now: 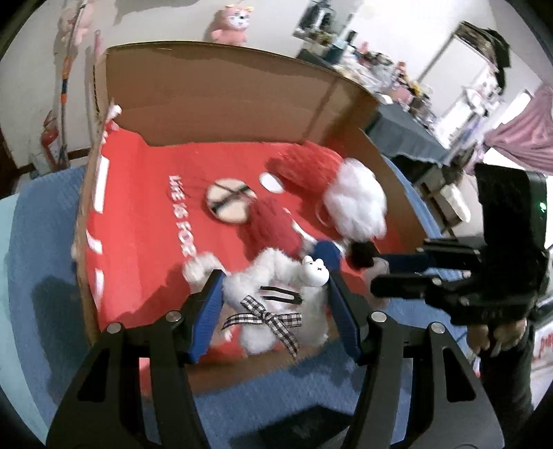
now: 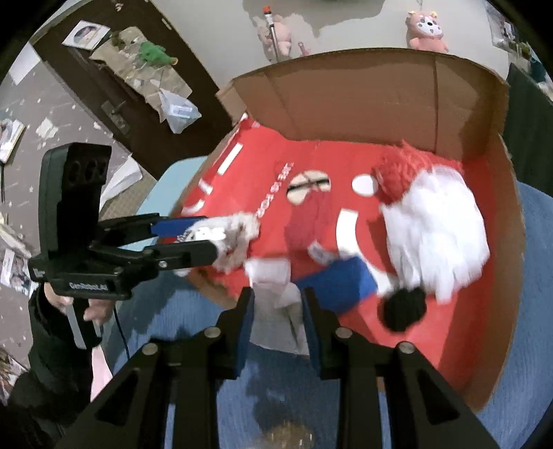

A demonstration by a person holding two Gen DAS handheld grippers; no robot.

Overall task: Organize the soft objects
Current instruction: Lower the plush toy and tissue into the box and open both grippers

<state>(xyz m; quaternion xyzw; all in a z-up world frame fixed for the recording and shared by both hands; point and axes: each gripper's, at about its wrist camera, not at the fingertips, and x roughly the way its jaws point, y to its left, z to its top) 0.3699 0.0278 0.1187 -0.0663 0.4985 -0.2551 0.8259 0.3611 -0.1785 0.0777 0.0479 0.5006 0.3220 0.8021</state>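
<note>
My left gripper (image 1: 274,304) is shut on a white fluffy plush (image 1: 269,286) with a checked bow and a small bunny charm, held over the near edge of the cardboard box (image 1: 214,86). The right wrist view shows that gripper (image 2: 214,238) from the side, clamping the white fur. My right gripper (image 2: 278,311) is shut on a pale grey-white soft piece (image 2: 276,304); I cannot tell which toy it belongs to. Inside the red-lined box lies a big red-and-white furry plush (image 2: 435,224) with a black pom (image 2: 401,307). From the left wrist view the right gripper (image 1: 375,276) sits just right of the white plush.
The box (image 2: 345,96) rests on a blue bedcover (image 1: 45,241), its tall back flap upright. A pink plush (image 2: 427,31) hangs on the wall behind. A cluttered table (image 1: 397,69) stands at the right, and a dark door (image 2: 138,103) at the left.
</note>
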